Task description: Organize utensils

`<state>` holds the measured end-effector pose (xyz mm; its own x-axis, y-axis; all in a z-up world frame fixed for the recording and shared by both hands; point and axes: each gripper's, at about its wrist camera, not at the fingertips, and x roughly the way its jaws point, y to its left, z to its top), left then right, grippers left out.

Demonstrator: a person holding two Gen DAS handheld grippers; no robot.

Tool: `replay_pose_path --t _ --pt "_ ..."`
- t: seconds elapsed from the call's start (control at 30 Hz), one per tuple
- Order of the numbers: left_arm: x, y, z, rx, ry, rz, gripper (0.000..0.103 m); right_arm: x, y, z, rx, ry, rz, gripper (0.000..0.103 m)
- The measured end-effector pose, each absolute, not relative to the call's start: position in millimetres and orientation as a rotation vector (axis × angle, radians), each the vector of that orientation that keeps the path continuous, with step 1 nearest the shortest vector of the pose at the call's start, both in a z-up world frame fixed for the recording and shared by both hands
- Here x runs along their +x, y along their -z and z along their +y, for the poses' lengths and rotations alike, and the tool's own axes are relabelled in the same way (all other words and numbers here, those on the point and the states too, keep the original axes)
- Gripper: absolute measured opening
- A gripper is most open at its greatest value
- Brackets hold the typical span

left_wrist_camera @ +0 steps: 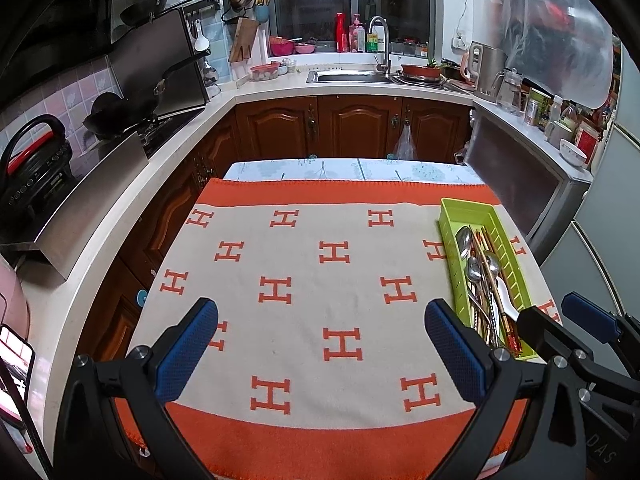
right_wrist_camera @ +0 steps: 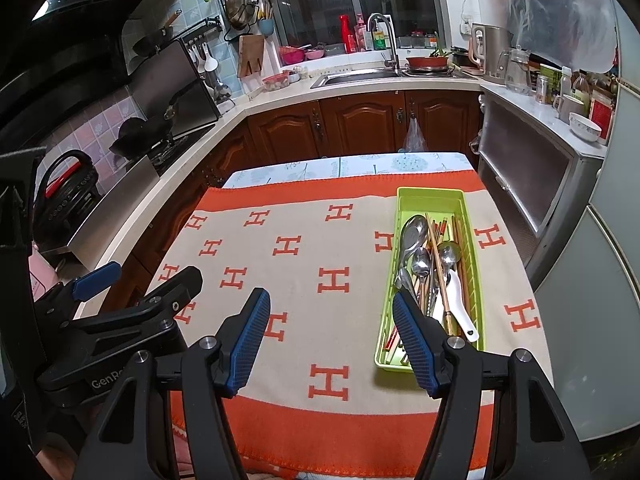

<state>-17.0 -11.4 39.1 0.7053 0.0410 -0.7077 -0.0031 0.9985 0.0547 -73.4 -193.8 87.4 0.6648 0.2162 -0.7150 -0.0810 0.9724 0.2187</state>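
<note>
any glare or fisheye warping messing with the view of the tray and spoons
Left wrist view: strong barrel bend, counters curve, black corners; the tray sits near the right edge, spoons sharp with small highlights. Right wrist view: same warp, tray nearer centre, spoons show mild shine, nothing washed out; even indoor light, soft shadows on the cloth.

Left wrist view set above the near table edge, tilted down over the orange-and-cream cloth, facing the sink counter, right wrist view alongside, same tilt and heading, both sharing cloth, green tray, counter, window.
</note>
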Motion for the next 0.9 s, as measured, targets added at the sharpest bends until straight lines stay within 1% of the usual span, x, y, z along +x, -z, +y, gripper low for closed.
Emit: replay_pose_path --t 0.9 --pt "-17.1 -33.7 -8.6 0.041 -0.027 0.801 0.102 -68.5 -85.2 -193.6 0.176 -0.168 0.832 0.065"
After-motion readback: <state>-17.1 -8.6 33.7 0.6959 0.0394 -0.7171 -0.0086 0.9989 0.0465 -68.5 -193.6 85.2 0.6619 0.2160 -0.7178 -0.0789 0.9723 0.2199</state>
